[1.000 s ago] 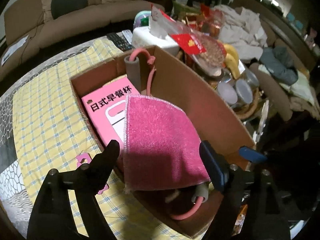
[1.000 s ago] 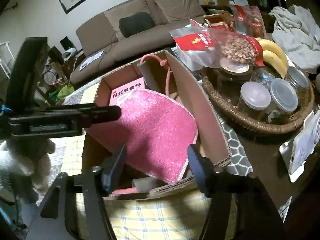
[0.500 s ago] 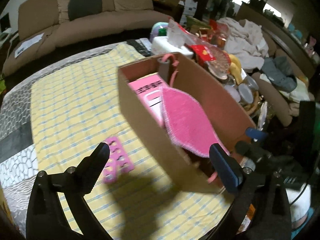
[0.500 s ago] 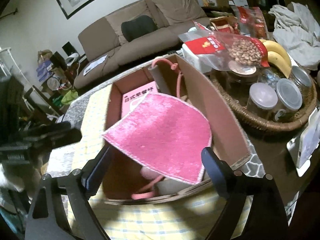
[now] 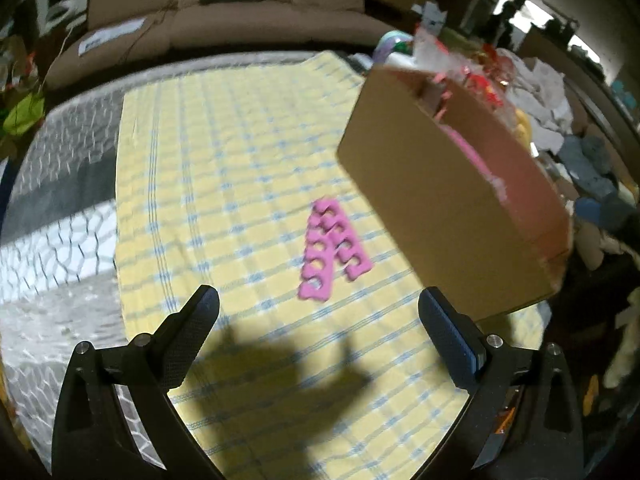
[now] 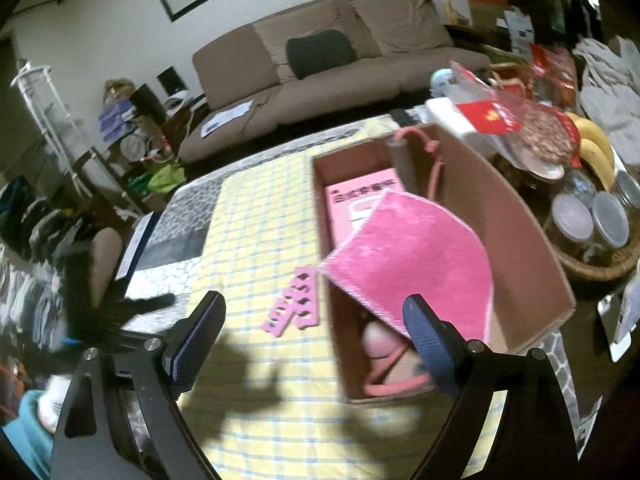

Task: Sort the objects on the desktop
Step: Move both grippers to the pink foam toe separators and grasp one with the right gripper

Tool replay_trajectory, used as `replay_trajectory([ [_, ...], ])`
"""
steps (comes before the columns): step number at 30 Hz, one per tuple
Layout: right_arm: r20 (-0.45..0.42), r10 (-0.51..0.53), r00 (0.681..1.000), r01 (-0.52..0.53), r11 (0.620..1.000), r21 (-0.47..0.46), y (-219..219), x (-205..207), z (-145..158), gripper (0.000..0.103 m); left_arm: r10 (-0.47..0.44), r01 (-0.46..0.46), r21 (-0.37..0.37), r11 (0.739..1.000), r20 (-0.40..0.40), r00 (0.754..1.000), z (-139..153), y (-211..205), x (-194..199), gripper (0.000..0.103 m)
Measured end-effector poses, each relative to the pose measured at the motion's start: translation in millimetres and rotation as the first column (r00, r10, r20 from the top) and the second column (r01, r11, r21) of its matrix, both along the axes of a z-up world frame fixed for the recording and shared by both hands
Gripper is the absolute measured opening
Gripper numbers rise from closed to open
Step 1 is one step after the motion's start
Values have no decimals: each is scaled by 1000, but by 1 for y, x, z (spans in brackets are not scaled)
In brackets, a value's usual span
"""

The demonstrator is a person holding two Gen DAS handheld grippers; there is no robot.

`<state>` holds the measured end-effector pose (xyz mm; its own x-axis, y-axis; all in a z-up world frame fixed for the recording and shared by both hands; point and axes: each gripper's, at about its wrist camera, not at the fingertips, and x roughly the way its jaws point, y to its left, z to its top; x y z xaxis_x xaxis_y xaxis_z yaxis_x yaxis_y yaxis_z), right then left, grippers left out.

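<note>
Both views, after the cloth's release. The pink cloth (image 6: 416, 264), a second ago between the jaws of both tools above the cardboard box (image 6: 532, 240), now lies free in the box, draped over a pink carton (image 6: 356, 200) and a pink cord with grey handles (image 6: 436, 160). The left gripper (image 5: 318, 332) has swung away from the box and now hangs over the yellow checked tablecloth (image 5: 224, 152); its jaws have just been opening and stand wide apart with nothing between them. The right gripper (image 6: 314, 340) has drawn back over the box's near wall; its jaws have likewise just been opening, wide apart and empty.

Judgement: the cloth counts as sorted. The pair of pink toe separators (image 5: 330, 250) is the only loose item seen on the tablecloth, lying just outside the box's long side wall toward the cloth's near edge, directly ahead of the left gripper, and is probably the next item.

Writing: the carton carries a line of East Asian characters, blurred here. A snack bag (image 6: 516, 124) beyond the box's far corner bears a red label with a yellow mark, not readable. No brand can be read.
</note>
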<state>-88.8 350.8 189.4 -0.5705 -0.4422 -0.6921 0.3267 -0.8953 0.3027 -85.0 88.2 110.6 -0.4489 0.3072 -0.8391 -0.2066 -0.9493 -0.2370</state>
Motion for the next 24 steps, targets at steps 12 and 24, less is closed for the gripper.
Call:
replay_trajectory([
  [12,44,131,990,-131,991,6,-81,-2,-22,79,-58,59,-78,995,19,998,-54,2,-6,93],
  [24,44,30,999,-33,997,71,-112,-8,-91,49,-62,61,-121,991,-7,998,-60,-32,-11,93],
])
